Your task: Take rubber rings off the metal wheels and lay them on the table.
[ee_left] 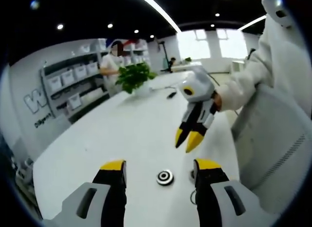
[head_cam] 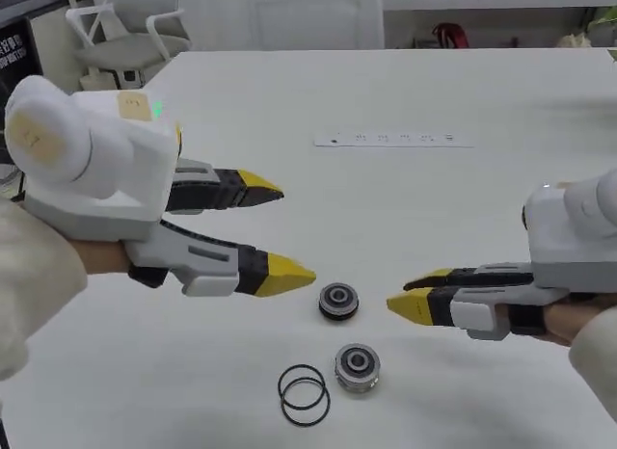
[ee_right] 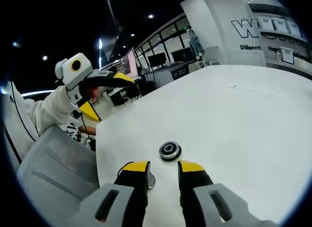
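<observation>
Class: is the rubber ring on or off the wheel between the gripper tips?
On: that wheel has a black rim, while the nearer wheel looks bare grey, with two loose rings lying beside it.

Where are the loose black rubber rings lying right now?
In the head view, the two rubber rings lie overlapping on the table, just left of the nearer metal wheel, near the bottom edge.
</observation>
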Available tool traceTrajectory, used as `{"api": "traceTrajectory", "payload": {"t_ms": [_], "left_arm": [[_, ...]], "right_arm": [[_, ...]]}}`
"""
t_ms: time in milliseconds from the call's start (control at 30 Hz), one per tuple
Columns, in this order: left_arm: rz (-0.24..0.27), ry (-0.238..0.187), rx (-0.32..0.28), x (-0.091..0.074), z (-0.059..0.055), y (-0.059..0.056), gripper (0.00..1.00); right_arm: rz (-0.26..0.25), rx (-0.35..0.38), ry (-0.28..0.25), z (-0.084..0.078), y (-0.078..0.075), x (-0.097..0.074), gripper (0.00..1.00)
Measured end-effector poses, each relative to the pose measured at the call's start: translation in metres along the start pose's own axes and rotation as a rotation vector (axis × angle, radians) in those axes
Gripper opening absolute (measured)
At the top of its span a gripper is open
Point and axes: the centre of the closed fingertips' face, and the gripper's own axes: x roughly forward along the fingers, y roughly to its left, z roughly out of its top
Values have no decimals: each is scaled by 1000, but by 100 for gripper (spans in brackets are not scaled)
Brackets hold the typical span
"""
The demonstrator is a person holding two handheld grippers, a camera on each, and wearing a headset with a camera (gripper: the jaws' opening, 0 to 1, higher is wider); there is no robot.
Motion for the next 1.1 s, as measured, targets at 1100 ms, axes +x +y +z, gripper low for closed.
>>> {"api": "traceTrajectory", "payload": {"t_ms": [1100], "left_arm": [[10, -52, 49, 48, 7, 23, 47]], "right_arm": [[-13, 35, -3, -5, -8, -1, 19]]}}
